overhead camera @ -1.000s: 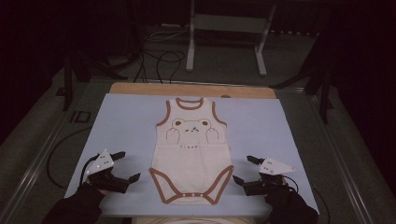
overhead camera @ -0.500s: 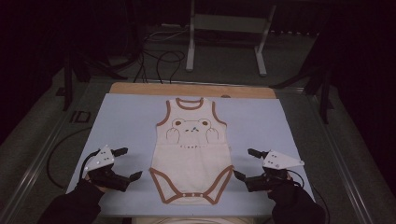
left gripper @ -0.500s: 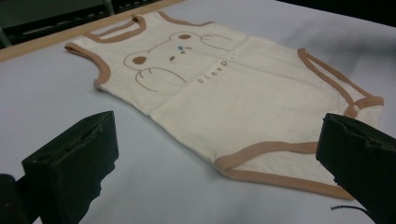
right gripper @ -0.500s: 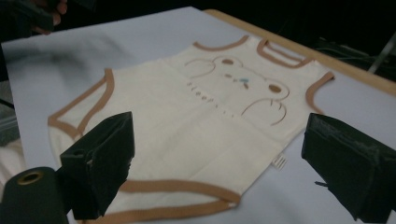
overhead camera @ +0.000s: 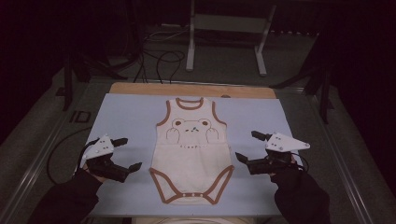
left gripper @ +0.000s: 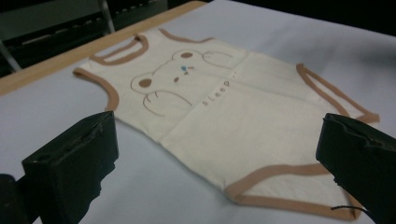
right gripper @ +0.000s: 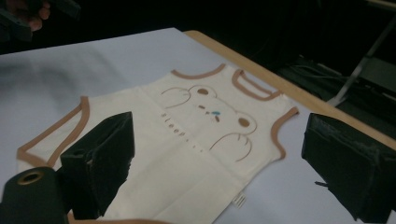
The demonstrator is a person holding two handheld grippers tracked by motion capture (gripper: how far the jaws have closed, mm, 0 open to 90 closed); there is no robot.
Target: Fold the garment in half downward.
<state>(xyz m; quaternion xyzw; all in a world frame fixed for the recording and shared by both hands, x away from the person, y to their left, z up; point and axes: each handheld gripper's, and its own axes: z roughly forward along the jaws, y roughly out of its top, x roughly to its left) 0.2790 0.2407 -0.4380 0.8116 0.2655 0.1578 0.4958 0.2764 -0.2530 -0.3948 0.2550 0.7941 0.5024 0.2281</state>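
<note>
Left gripper [overhead camera: 126, 153] and right gripper [overhead camera: 247, 146] flank bodysuit [overhead camera: 192, 149], jaws spread, empty.
Both point inward over blue mat [overhead camera: 126, 116], apart from the garment.

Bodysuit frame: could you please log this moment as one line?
bodysuit: flat on blue mat | left gripper: open, beside it | right gripper: open, beside it

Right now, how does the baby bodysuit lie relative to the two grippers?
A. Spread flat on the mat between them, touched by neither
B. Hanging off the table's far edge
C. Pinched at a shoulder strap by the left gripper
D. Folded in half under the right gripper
A: the bodysuit lies flat on the blue mat, with the left gripper and the right gripper open on either side, clear of the cloth.
</note>
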